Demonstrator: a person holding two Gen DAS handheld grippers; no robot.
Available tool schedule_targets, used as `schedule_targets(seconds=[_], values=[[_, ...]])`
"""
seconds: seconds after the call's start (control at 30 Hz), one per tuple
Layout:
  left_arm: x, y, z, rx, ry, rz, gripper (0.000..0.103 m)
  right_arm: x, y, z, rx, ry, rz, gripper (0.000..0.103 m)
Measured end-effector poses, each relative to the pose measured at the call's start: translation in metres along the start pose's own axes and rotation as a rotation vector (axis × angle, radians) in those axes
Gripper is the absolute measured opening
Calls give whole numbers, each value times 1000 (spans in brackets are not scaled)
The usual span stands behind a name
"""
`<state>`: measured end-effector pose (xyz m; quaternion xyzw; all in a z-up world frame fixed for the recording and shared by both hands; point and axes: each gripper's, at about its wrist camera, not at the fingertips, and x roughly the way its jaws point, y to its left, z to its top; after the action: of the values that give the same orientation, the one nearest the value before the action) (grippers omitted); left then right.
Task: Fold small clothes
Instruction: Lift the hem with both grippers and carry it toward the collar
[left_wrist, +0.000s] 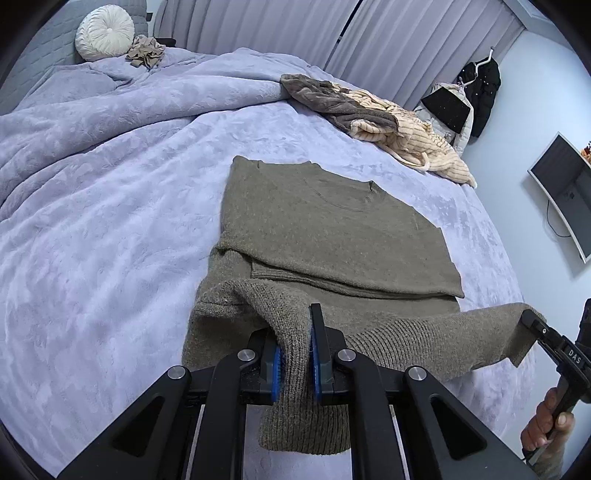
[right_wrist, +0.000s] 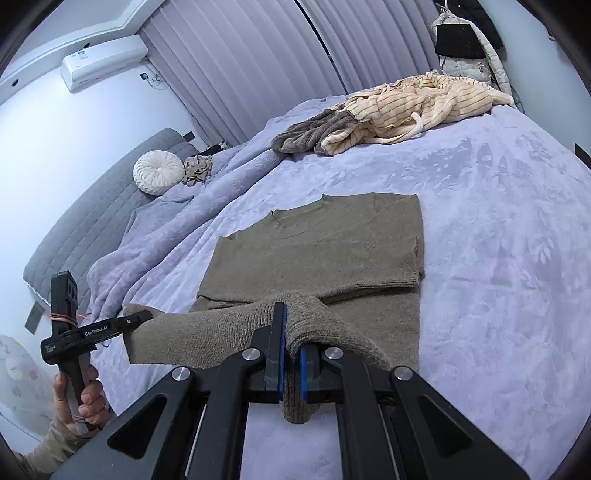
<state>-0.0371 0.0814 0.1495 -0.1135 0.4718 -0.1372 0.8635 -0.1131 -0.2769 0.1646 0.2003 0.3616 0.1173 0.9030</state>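
Note:
An olive-brown knitted sweater (left_wrist: 332, 221) (right_wrist: 325, 251) lies flat on the lavender bed blanket (left_wrist: 110, 221), its sleeves folded across the body. Its near ribbed hem is lifted off the bed and stretched between both grippers. My left gripper (left_wrist: 295, 332) is shut on one hem corner, with cloth draped over its left finger and hanging down between the blue pads. My right gripper (right_wrist: 293, 332) is shut on the other hem corner. Each gripper also shows in the other's view: the right gripper (left_wrist: 528, 317) at the far right, the left gripper (right_wrist: 142, 317) at the left, both pinching the hem.
A heap of beige striped and grey clothes (left_wrist: 388, 118) (right_wrist: 406, 107) lies at the bed's far edge. A round white cushion (left_wrist: 105, 31) and a crumpled tan cloth (left_wrist: 146, 55) sit by the headboard. Curtains, hanging coats (left_wrist: 480, 92) and a wall screen (left_wrist: 565, 192) stand beyond the bed.

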Motion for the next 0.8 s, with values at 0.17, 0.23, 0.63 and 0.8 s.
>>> schedule_targets(seconds=[0.17, 0.23, 0.63, 0.8], values=[[9, -7, 8, 20, 2, 35, 13, 8, -3, 9, 3, 8, -18, 6], [12, -9, 12, 26, 6, 42, 13, 11, -4, 13, 0, 9, -25, 6], [29, -11, 40, 26, 18, 38, 14, 31, -9, 41, 3, 17, -39, 6], [39, -11, 55, 23, 19, 39, 14, 42, -9, 56, -3, 14, -46, 6]])
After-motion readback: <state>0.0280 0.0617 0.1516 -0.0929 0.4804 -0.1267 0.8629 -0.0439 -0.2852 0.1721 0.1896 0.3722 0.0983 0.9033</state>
